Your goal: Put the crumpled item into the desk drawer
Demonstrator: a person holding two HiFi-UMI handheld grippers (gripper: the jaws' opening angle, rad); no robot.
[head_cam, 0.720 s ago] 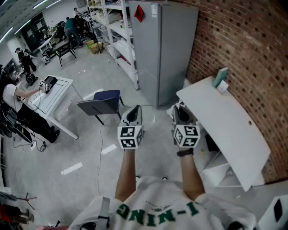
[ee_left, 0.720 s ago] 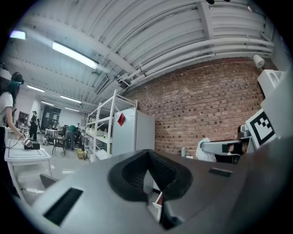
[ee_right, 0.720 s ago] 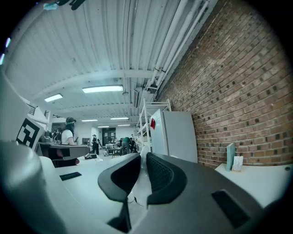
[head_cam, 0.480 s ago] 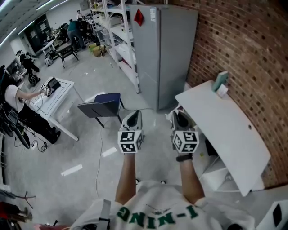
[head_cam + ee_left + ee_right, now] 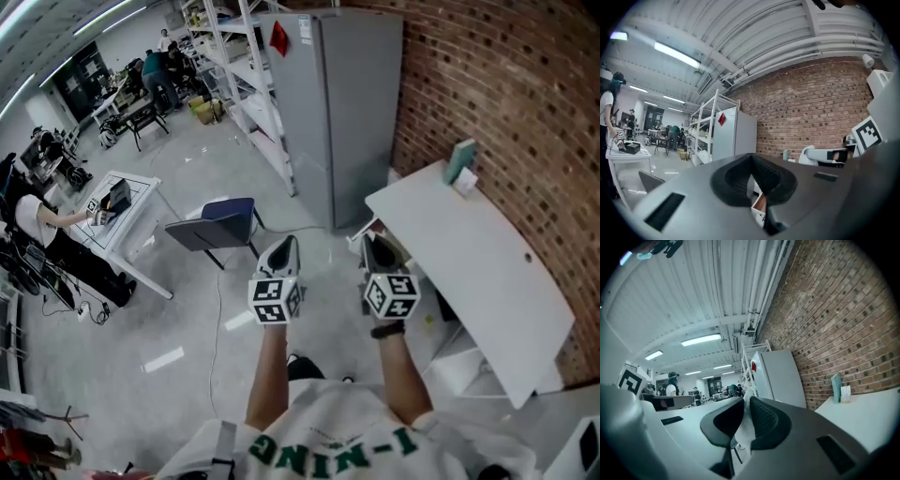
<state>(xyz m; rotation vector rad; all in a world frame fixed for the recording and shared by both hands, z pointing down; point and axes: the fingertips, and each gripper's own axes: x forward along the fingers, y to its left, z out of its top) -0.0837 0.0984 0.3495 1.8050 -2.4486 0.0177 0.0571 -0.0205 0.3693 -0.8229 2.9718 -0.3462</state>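
I hold both grippers side by side at chest height, pointing forward over the grey floor. In the head view my left gripper [image 5: 284, 246] is shut, its tips meeting with nothing in them. My right gripper [image 5: 373, 242] is shut to a thin slit, and only floor shows through it. A white desk [image 5: 469, 253] stands to the right against the brick wall, its near corner just beyond the right gripper. A white unit [image 5: 457, 361] sits under the desk. No crumpled item shows in any view. The desk [image 5: 869, 408] also fills the right of the right gripper view.
A teal box [image 5: 459, 161] and a small white item [image 5: 466, 183] stand at the desk's far end. A grey cabinet [image 5: 347, 103] rises ahead, with white shelving [image 5: 239, 75] beside it. A blue chair [image 5: 220, 220] and a white table [image 5: 127, 202] with a seated person are on the left.
The head view has shifted a little, so the desk and cabinet sit slightly differently. Both grippers keep the same pose and stay side by side.
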